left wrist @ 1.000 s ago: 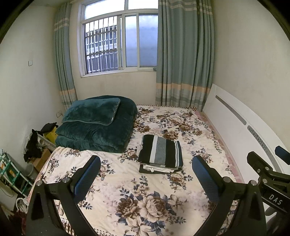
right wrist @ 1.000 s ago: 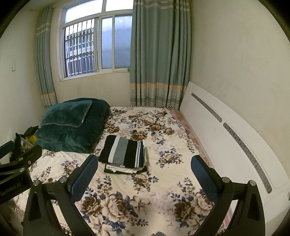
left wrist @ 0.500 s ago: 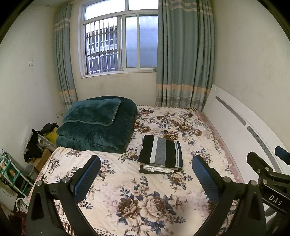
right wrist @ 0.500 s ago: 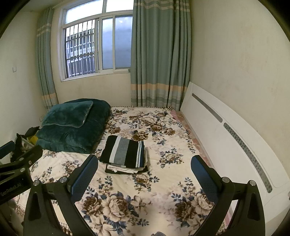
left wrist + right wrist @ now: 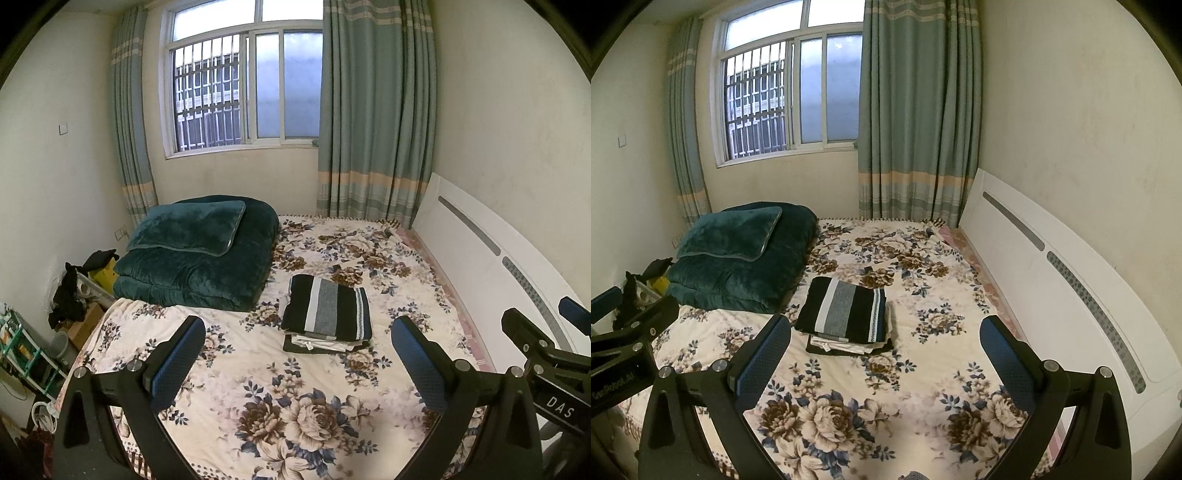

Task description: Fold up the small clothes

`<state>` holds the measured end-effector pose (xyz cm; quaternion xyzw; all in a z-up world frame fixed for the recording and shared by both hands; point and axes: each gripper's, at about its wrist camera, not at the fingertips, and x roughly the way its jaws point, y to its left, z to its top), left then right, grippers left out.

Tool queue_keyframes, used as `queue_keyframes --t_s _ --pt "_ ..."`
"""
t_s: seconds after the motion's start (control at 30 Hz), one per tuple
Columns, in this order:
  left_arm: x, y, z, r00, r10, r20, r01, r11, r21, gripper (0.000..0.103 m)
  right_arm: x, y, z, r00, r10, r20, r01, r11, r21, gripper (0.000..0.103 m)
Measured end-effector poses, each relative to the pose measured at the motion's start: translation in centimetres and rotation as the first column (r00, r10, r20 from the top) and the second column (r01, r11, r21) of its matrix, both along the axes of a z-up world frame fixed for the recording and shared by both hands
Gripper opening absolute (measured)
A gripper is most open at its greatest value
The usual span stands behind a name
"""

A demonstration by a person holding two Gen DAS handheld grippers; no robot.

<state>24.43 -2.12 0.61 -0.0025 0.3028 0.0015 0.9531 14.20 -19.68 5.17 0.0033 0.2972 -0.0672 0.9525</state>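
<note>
Striped top point(image 5: 327, 308) folded atop stacked clothes point(image 5: 846, 341) ahead of both tongs, left point(image 5: 297, 354) and right point(image 5: 884, 354) spread wide, empty; folding apparently finished.

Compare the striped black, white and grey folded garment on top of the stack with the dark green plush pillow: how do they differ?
The striped black, white and grey folded garment shows several colours; the dark green plush pillow shows one. The garment looks thin and flat, the pillow thick and padded. The garment tops a small stack of folded clothes; the pillow lies on a folded dark green quilt. Both rest on the floral bedspread, untouched by either open gripper.
</note>
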Motion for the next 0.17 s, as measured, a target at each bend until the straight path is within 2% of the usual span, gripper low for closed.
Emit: queue_keyframes --t_s 0.17 --pt "-0.13 -0.17 0.26 1.0 0.005 0.006 -0.005 1.0 0.008 0.103 0.28 0.96 0.39 1.0 0.009 -0.002 -0.009 1.0 0.004 0.103"
